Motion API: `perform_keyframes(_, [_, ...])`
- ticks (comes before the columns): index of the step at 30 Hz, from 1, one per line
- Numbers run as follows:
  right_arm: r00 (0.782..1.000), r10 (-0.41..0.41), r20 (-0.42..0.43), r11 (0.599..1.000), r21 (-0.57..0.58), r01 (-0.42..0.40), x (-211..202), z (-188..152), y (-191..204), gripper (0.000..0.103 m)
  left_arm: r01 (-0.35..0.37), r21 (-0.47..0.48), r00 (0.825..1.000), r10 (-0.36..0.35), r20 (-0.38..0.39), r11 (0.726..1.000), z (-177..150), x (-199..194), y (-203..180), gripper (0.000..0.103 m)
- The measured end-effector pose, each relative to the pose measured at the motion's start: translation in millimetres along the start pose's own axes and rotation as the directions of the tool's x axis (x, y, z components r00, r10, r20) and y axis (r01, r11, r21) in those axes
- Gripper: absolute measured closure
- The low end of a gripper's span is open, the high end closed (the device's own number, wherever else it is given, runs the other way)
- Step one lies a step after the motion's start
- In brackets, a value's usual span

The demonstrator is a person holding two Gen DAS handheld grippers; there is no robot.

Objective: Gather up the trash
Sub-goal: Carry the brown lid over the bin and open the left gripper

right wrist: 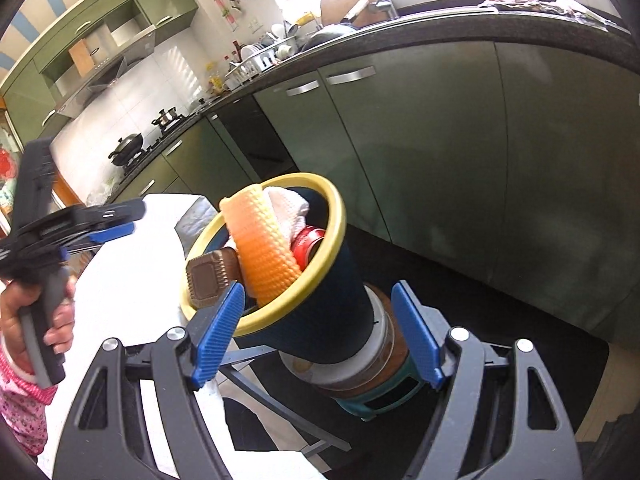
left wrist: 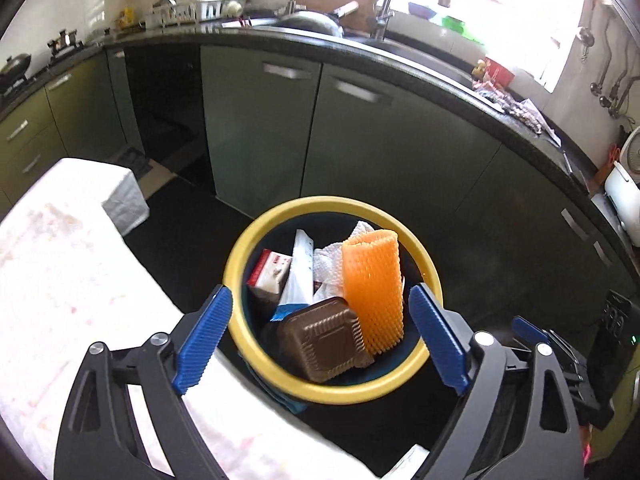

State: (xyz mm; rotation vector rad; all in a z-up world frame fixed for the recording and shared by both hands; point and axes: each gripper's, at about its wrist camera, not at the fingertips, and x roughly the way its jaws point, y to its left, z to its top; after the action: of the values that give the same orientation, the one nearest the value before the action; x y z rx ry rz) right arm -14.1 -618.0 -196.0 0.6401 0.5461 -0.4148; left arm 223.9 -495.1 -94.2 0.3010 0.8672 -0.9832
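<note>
Trash (left wrist: 372,292) fills the bin (left wrist: 256,240) past its rim, just beside the table (left wrist: 80,280); both grippers (left wrist: 320,336) (right wrist: 318,332) spread, empty.

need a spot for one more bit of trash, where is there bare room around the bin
The white-clothed table, left of the trash bin, is bare. The bin is crowded: orange foam net, brown tray, and paper towel fill it to the rim.

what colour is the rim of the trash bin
Yellow: the rim rings a dark blue trash bin. It shows best in the left wrist view.
</note>
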Motion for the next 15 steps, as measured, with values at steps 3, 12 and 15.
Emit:
perform_keyframes(3, [1.000, 0.012, -0.013, 0.999, -0.030, -0.013, 1.3, -0.5, 12.3, 0.031, -0.040, 0.024, 0.996, 0.038, 0.079, 0.999, -21.2, -43.1, 4.6, 0.005])
perform_keyframes(12, [0.997, 0.059, -0.047, 0.979, -0.191, -0.067, -7.2, -9.4, 79.4, 0.026, -0.331, -0.076, 0.910, 0.340, 0.237, 0.940, -117.4, -177.1, 38.6, 0.005])
perform_keyframes(15, [0.997, 0.063, -0.048, 0.963, -0.260, -0.074, -16.8, -18.0, 106.7, 0.024, -0.399, -0.149, 0.866, 0.425, 0.261, 0.905, -149.3, -219.7, 55.4, 0.005])
